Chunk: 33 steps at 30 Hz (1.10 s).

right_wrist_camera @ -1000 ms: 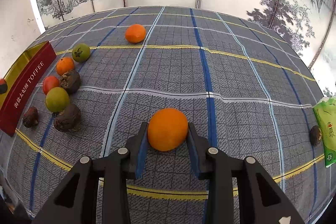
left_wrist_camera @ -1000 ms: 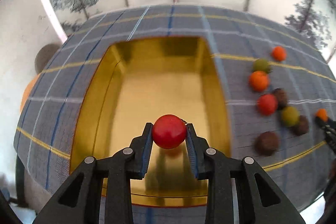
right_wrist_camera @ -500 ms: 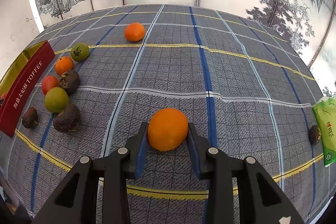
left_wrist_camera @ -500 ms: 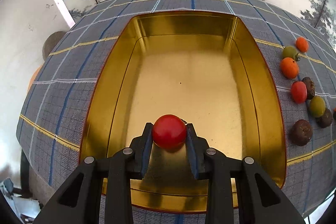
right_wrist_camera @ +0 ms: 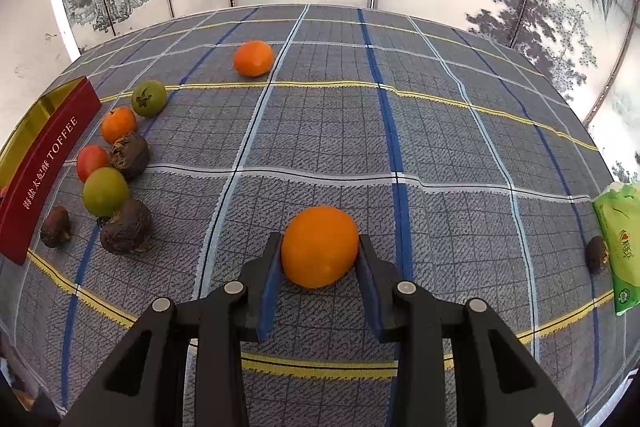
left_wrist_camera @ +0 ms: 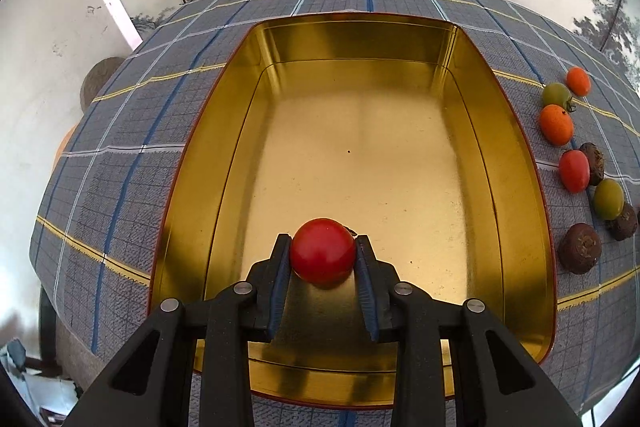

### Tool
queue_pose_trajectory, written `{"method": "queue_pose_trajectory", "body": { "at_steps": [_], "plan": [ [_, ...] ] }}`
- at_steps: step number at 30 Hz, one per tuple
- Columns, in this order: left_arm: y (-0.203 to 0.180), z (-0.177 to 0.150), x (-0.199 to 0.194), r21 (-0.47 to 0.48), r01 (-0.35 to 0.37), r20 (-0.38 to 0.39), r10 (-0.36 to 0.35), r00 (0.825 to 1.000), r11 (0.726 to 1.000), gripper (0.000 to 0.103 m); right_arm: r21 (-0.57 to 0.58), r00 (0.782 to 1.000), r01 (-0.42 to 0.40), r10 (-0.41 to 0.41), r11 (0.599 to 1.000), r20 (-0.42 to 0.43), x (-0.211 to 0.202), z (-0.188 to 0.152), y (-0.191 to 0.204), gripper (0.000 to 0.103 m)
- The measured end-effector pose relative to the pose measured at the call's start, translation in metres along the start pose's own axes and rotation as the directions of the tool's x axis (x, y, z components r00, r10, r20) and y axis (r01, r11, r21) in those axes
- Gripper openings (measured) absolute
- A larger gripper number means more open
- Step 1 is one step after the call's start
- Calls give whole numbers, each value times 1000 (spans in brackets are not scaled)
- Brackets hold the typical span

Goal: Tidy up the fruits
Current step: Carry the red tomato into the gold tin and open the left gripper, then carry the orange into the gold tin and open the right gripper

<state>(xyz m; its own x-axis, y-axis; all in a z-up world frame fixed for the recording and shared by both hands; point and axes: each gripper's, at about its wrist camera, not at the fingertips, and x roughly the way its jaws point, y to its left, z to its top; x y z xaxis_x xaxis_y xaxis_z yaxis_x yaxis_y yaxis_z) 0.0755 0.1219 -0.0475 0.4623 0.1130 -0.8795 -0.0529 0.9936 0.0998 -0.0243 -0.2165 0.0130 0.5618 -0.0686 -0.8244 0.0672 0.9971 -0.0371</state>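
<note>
My left gripper (left_wrist_camera: 323, 255) clamps a red tomato (left_wrist_camera: 322, 251) over the near end of the gold toffee tin (left_wrist_camera: 516, 163). My right gripper (right_wrist_camera: 319, 259) pinches an orange (right_wrist_camera: 319, 246) above the plaid tablecloth (right_wrist_camera: 440, 155), with loose fruit beside the tin.

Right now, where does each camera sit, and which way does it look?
Left wrist: on the left hand-held gripper, looking down into the gold tin; its fingers clamp a red fruit.
Right wrist: on the right hand-held gripper, looking across the plaid cloth; its fingers clamp an orange fruit.
Shared: the tin and the loose fruit beside it.
</note>
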Motion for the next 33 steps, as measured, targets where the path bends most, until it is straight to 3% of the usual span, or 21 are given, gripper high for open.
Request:
{"method": "queue_pose_trajectory", "body": {
  "at_steps": [7,14,19,26,33],
  "plan": [
    [-2,0,-3,17,7,9,-7,1000,1000,34,-2,1000,12,-12,1000,-3,-1,1,2,32],
    [-4,1,-14,19,14,45,-15,999,1000,48,-13,1000,21,-21,1000,1,-7,5,6,31],
    [-4,4,-23,17,21,76,-22,997,1000,53,-43,999,-6,8,999,31,-21,16,21,31],
    [6,2,-45,-9,75,145,-73,987,997,60,-144,989,-111,123,983,80,-40,40,74,31],
    [32,-7,-64,-84,119,169,-104,980,989,64,-286,956,-258,286,923,62,-44,63,161,31]
  ]
}}
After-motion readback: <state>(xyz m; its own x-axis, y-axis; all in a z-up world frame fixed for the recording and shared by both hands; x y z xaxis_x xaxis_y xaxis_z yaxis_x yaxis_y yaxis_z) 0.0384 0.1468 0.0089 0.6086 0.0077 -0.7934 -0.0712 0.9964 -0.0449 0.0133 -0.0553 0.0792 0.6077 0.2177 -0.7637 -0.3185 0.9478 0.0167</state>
